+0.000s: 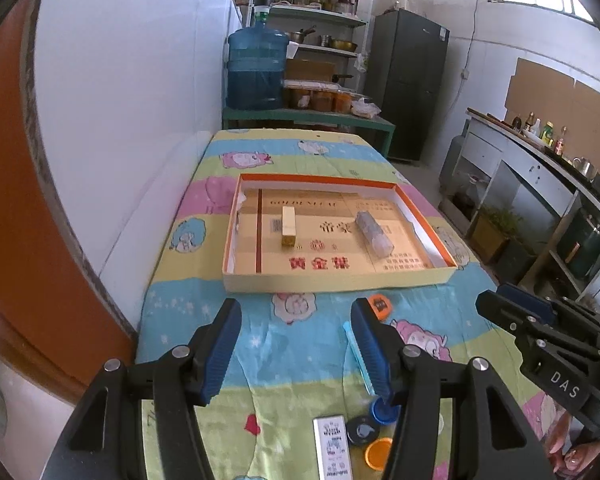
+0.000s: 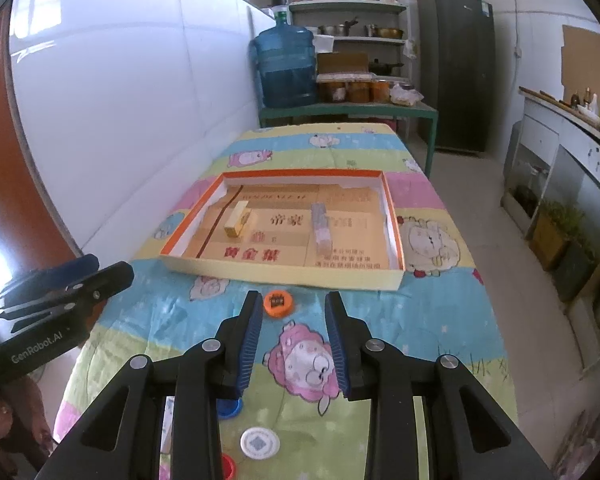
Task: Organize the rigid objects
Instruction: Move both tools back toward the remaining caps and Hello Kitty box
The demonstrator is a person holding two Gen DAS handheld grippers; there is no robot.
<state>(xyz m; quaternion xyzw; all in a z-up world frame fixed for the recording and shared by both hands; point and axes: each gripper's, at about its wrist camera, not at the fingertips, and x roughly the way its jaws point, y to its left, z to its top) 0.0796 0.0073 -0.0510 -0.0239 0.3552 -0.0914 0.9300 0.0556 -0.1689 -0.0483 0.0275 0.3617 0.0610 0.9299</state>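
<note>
Beyond both empty, parted tools [image 1: 296, 346] [image 2: 294, 340], orange cap [image 2: 277, 303], tray [image 2: 284, 272] farther.

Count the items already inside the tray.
2: a yellow box toward the tray's left, a clear wrapped cylinder toward its right. None seem hidden.

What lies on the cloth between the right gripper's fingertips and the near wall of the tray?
Only the orange cap, nearer the left finger. Otherwise the stretch from the right gripper to the tray is bare cloth, as the right wrist view shows.
</note>
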